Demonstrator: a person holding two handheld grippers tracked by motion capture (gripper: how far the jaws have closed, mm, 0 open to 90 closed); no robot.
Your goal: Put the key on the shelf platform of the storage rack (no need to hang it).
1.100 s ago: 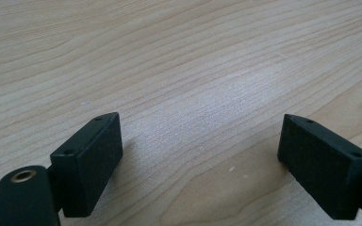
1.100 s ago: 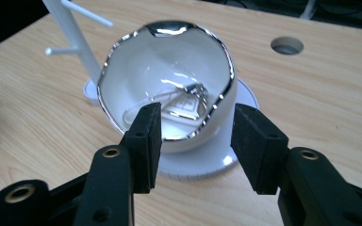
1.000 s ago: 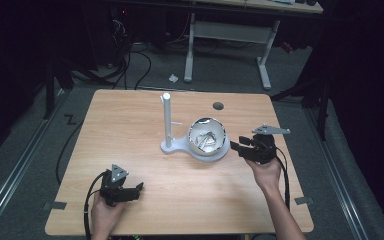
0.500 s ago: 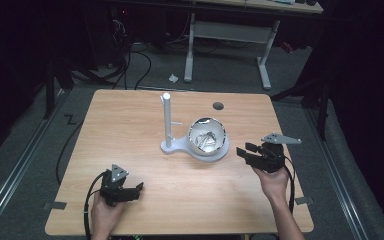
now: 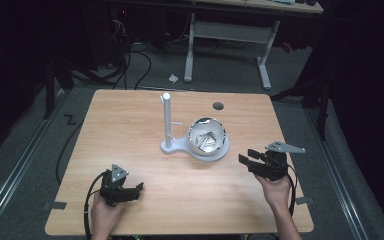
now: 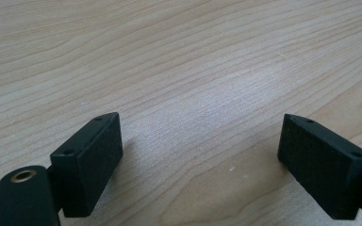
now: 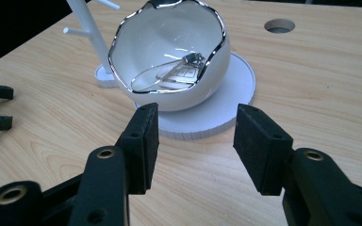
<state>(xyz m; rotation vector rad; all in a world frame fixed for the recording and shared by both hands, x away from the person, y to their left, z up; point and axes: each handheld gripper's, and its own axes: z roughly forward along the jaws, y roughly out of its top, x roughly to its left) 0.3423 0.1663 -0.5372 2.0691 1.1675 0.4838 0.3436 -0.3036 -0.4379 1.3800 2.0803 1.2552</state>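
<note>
The bowl (image 7: 169, 56), white with a silvery wavy rim, sat on the round base of a white stand (image 5: 167, 122) near the table's (image 5: 130, 115) middle, with a metal piece inside. Just right of it, the right gripper (image 7: 193, 141) faced it, jaws just opening, nothing between. The left gripper (image 6: 202, 155) rested spread at the near left.

Left tongs (image 6: 200, 155) wide apart, empty, over wood table (image 6: 193, 61).
</note>
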